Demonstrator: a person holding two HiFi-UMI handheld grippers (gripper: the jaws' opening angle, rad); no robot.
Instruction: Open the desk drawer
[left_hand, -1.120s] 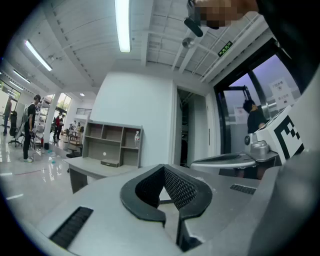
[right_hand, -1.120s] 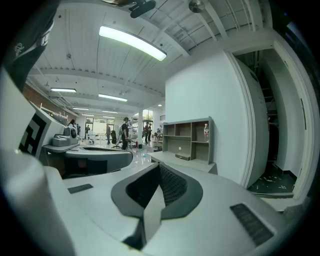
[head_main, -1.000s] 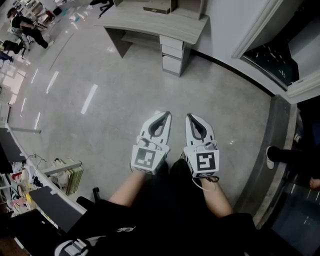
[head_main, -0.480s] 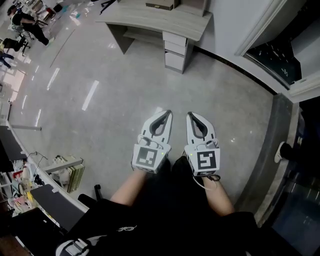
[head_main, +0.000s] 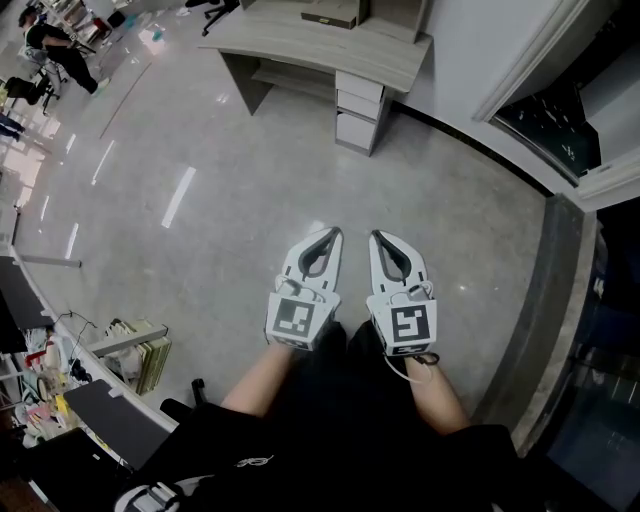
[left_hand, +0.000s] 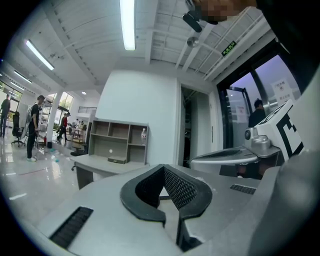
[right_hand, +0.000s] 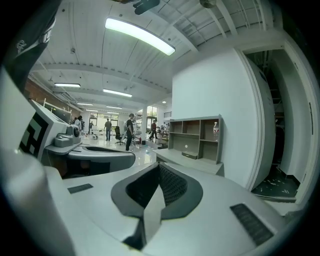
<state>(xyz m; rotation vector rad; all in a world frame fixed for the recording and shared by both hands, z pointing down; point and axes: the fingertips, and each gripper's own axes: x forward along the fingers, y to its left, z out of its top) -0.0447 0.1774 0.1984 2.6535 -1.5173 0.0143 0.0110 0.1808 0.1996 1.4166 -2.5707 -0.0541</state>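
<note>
Desk drawer (head_main: 358, 104), well ahead of right gripper (head_main: 378, 237)

The room was brightly and evenly lit from above; the ceiling strip lights (left_hand: 128, 25) were blown out to plain white in both gripper views; their reflections were thrown as pale streaks on the glossy floor (head_main: 180, 195) in the head view, and its far left edge was washed out by glare; only a soft shadow was cast under the desk (head_main: 330, 45); the doorway (head_main: 560, 110) at the right was left dark and underexposed; straight lines were bowed by wide-angle distortion; the corners of both gripper views were vignetted to black; the nearest foreground there was rendered slightly soft.
</note>
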